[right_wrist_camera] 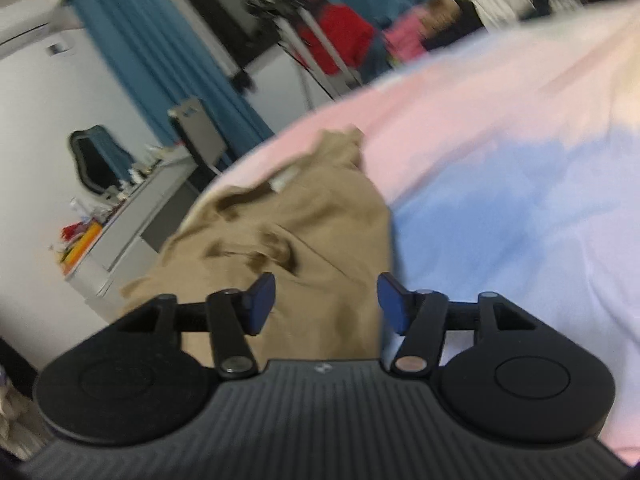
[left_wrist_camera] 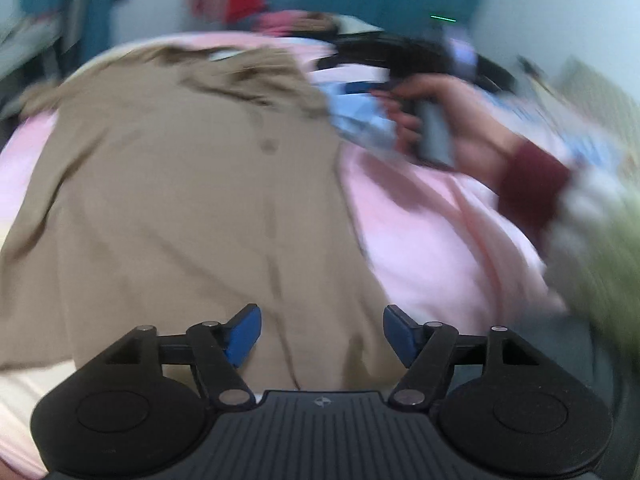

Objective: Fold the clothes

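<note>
Overhead, two gaping hand-held grippers, left (left_wrist_camera: pixel 322 334) and right (right_wrist_camera: pixel 326 304), flank one tan shirt (left_wrist_camera: pixel 180 208).

This looks like a bedroom in a home. A bed (left_wrist_camera: pixel 420 240) with a pink and blue sheet fills most of both views. Blue curtains (right_wrist_camera: pixel 160 64) hang along a white wall, a cluttered grey table (right_wrist_camera: pixel 132 224) carries a black-framed mirror (right_wrist_camera: pixel 94 160), and clothes (right_wrist_camera: pixel 340 36) lie heaped behind.
</note>
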### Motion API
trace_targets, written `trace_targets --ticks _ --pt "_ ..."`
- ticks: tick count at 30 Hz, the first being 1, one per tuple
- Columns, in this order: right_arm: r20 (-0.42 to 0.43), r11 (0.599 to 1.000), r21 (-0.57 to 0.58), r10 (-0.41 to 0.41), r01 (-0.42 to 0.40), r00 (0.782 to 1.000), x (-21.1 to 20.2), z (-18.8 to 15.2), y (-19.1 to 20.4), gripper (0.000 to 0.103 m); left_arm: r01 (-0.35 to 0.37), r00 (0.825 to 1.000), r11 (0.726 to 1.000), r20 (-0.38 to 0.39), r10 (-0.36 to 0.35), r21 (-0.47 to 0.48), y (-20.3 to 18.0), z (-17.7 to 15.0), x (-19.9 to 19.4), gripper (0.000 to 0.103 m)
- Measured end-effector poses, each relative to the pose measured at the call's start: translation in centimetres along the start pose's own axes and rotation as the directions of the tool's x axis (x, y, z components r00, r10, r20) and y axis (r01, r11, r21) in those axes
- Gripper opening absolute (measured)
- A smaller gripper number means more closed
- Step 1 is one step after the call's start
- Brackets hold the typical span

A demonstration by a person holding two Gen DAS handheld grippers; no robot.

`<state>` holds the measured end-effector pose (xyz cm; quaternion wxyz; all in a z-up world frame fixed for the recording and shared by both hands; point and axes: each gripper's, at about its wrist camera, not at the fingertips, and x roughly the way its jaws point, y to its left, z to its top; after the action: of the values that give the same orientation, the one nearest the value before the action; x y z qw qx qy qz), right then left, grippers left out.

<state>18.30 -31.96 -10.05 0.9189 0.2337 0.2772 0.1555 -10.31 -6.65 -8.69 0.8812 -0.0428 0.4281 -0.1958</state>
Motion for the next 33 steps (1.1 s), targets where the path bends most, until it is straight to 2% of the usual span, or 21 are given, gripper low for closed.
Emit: trace_targets --ticks 3,6,8,10,13,15,16,17,18,19,21,24,28,31,33 --pt "0.016 0.995 -0.098 0.025 -0.024 1.0 0.4 0.9 2.3 0.06 0.028 0.999 0.99 -0.017 -0.031 -0.137 2.2 0.7 1.8 0.065" --pt "-0.024 0.976 -0.216 0.006 -0.011 1.0 3.3 1.5 4.6 0.06 0.095 0.993 0.979 -0.05 -0.105 -0.18 3.0 0.4 3.2 0.059" --pt "-0.053 0.952 -0.307 -0.033 0.015 0.998 6.1 1.7 6.0 0.059 0.084 0.995 0.984 -0.047 -0.092 -0.158 3.0 0.2 3.6 0.05" --pt "-0.087 0.937 -0.346 -0.078 0.043 0.993 9.3 1.9 6.5 0.059 0.073 0.995 0.987 -0.05 -0.081 -0.146 3.3 0.1 4.1 0.031" --pt "-0.123 0.915 -0.401 -0.111 0.053 0.986 13.2 1.7 7.2 0.059 0.078 0.995 0.983 -0.042 -0.086 -0.163 4.2 -0.1 4.5 0.01" --pt "-0.135 0.875 -0.478 -0.16 0.077 0.978 15.4 1.0 7.8 0.057 0.095 0.994 0.977 -0.044 -0.105 -0.19 4.8 -0.1 4.6 0.006" --pt "-0.134 0.854 -0.511 -0.19 0.097 0.973 16.2 0.6 8.1 0.052 0.107 0.992 0.974 -0.042 -0.118 -0.199 5.0 -0.2 4.6 0.003" --pt "-0.129 0.834 -0.538 -0.22 0.119 0.967 16.7 0.3 8.5 0.044 0.116 0.991 0.973 -0.038 -0.126 -0.199 5.1 -0.2 4.4 0.003" --pt "-0.113 0.825 -0.55 -0.228 0.131 0.967 16.8 0.2 8.8 0.027 0.121 0.991 0.974 -0.029 -0.129 -0.191 5.1 -0.3 4.1 0.003" --pt "-0.09 0.821 -0.554 -0.223 0.137 0.971 16.7 0.2 9.1 0.019 0.127 0.991 0.975 -0.018 -0.132 -0.182 5.0 -0.4 3.7 0.003" --pt "-0.041 0.83 -0.538 -0.196 0.143 0.98 16.0 0.7 9.9 0.012 0.137 0.99 0.977 0.004 -0.138 -0.165 4.9 -0.6 2.8 0.002" --pt "0.018 0.846 -0.513 -0.158 0.145 0.987 15.0 1.6 11.4 0.01 0.157 0.987 0.974 0.045 -0.152 -0.164 4.9 -0.8 1.2 0.002" --pt "0.06 0.85 -0.502 -0.147 0.157 0.987 15.2 2.8 13.4 0.01 0.153 0.985 0.972 0.105 -0.137 -0.176 5.2 -1.2 -0.7 0.002" --pt "0.067 0.856 -0.489 -0.154 0.167 0.986 16.2 3.3 14.3 0.01 0.126 0.989 0.971 0.105 -0.107 -0.201 5.9 -1.3 -1.0 0.002" --pt "0.055 0.845 -0.497 -0.196 0.197 0.979 17.6 2.8 14.2 0.01 0.096 0.994 0.97 0.079 -0.08 -0.223 6.5 -1.4 -0.7 0.002"
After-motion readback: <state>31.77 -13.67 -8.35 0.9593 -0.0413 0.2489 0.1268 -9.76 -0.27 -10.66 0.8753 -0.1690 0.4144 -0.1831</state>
